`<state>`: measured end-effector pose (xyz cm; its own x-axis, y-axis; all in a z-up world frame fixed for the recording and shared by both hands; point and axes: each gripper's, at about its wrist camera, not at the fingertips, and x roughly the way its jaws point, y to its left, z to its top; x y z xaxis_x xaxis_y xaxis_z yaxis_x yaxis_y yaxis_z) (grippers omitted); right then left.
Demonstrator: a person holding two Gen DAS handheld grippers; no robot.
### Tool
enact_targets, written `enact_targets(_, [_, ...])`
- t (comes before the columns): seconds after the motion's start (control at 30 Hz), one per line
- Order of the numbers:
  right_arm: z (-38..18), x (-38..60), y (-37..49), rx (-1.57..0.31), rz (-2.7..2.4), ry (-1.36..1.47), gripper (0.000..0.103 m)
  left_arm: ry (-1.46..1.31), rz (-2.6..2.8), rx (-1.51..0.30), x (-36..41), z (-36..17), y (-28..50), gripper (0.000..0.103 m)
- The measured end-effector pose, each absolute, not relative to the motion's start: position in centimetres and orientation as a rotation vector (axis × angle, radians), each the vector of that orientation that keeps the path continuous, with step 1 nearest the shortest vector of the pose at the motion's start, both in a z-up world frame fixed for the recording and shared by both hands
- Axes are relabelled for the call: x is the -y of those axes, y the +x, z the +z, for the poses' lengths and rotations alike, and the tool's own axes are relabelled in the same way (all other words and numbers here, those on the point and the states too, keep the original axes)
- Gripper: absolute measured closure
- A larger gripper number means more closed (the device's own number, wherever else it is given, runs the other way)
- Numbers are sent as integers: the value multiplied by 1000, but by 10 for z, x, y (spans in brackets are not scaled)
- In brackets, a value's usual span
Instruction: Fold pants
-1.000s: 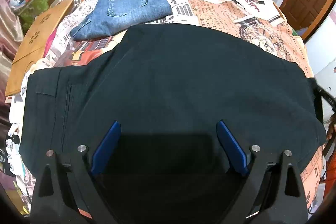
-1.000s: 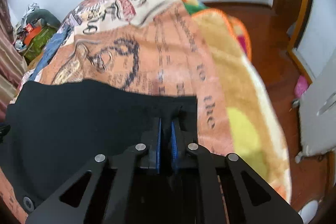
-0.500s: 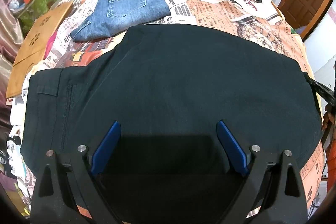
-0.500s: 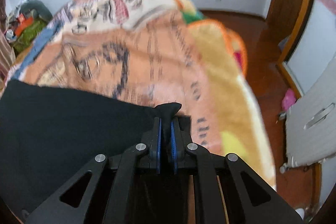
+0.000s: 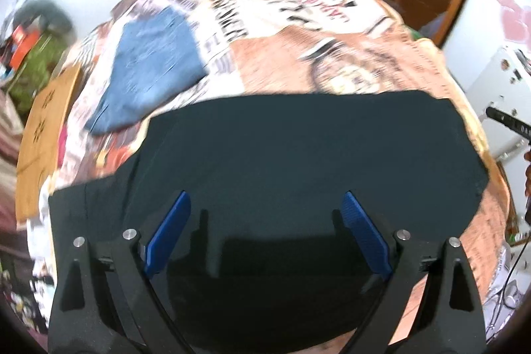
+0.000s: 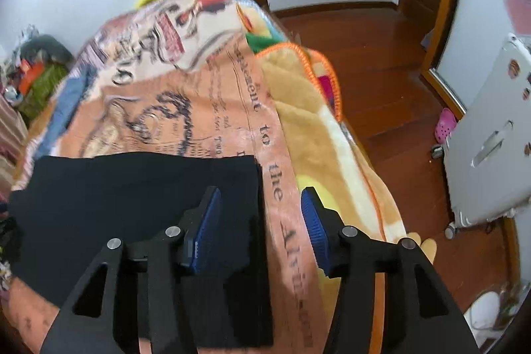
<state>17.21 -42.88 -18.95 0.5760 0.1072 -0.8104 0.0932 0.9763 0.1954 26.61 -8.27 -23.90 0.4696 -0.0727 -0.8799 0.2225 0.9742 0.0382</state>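
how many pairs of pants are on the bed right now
2: the black pants lie flat under both grippers, and the folded blue jeans sit farther back to the left. Others could be hidden outside the views.

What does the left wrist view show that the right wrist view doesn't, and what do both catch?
Only the left wrist view: the folded blue jeans whole, the wooden board and the open left gripper.

Only the right wrist view: the wood floor, a pink shoe and the right gripper, jaws just opened, gripping nothing.

Both: the black pants lying on the printed blanket.
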Motion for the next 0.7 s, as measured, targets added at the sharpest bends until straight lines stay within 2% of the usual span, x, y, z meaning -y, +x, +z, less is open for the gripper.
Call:
enact_targets(0.1, [-188,430,150,-955,18,328,52,179,-245,-1057,107,-236,270,9])
enact_targets(0.7, [-249,413,86,-1043,10,741,51,324,-418,-1186,198,-289,281,9])
